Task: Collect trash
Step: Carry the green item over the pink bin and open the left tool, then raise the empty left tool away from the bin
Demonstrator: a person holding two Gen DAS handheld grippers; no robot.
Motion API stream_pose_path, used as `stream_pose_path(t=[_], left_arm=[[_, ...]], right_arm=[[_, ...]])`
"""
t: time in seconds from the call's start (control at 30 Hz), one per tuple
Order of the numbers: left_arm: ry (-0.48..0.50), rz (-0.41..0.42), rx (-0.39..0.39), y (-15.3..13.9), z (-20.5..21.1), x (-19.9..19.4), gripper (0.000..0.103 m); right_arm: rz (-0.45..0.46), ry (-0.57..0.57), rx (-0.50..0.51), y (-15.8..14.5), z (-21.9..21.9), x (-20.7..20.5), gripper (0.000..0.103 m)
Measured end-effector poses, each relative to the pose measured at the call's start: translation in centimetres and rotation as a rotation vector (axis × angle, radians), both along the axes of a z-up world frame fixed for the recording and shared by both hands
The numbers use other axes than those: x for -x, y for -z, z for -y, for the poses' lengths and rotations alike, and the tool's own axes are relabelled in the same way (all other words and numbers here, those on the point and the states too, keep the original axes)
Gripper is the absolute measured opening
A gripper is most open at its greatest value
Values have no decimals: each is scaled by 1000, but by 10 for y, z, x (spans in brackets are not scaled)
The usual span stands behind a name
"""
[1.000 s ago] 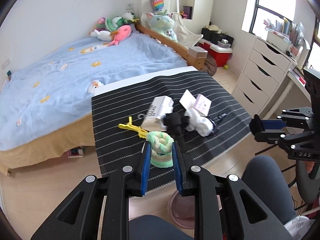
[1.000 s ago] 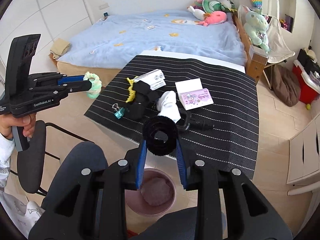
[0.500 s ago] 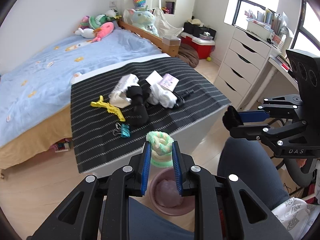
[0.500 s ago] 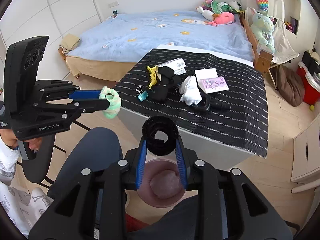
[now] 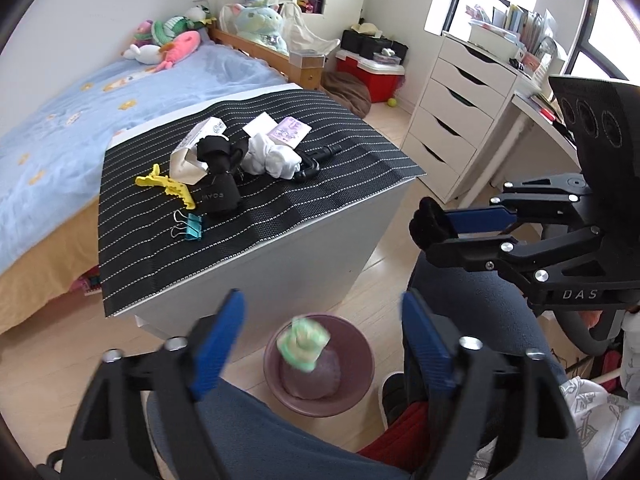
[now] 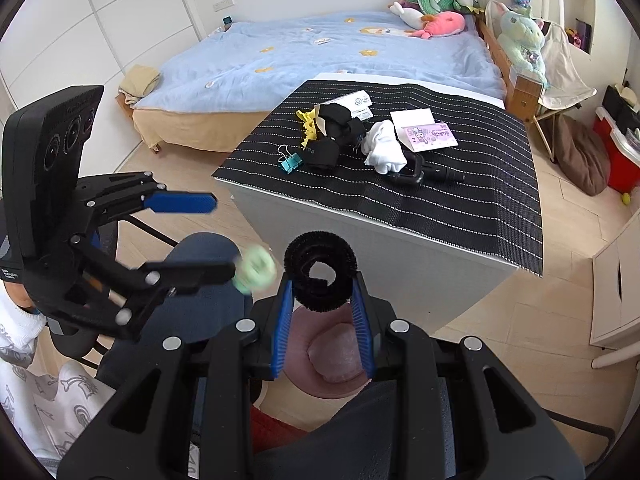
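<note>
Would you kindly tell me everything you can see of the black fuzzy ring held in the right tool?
The black fuzzy ring is a strip of bristly, fibrous-looking material coiled into a loop with a hollow centre and one end curling inward. It stands upright, clamped on both sides between the blue pads of the right tool, directly above the pink bin on the floor. Only the pads touch it.

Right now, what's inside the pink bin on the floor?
A crumpled mauve lump sits in the bin. The green roll, blurred, shows above it, between the left tool's open jaws. Whatever lies under the lump is hidden.
</note>
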State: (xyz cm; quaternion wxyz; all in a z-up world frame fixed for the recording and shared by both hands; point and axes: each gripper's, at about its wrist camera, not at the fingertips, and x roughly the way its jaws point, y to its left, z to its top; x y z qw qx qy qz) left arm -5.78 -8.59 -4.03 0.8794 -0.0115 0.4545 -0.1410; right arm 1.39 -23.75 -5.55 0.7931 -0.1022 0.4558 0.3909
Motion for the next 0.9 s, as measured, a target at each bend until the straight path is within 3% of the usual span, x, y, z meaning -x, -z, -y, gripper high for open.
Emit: stream_pose_path(t=[0.17,0.83,0.87,0.9], left_arm=[[-49,19,-8,-1,-4,1,94],[-177,64,-22,-14,-44,14,95],[-181,66,-22,-15,-46,15,95],[-184,67,-22,-15,-47,15,95]], right_arm=[[-3,-1,-4,1,1,1,28],[1,-74,-7,-1,-21,11,32],[-1,-79,-10,-1,-22,12,45],[-3,-81,-14,-1,-23,12,68]])
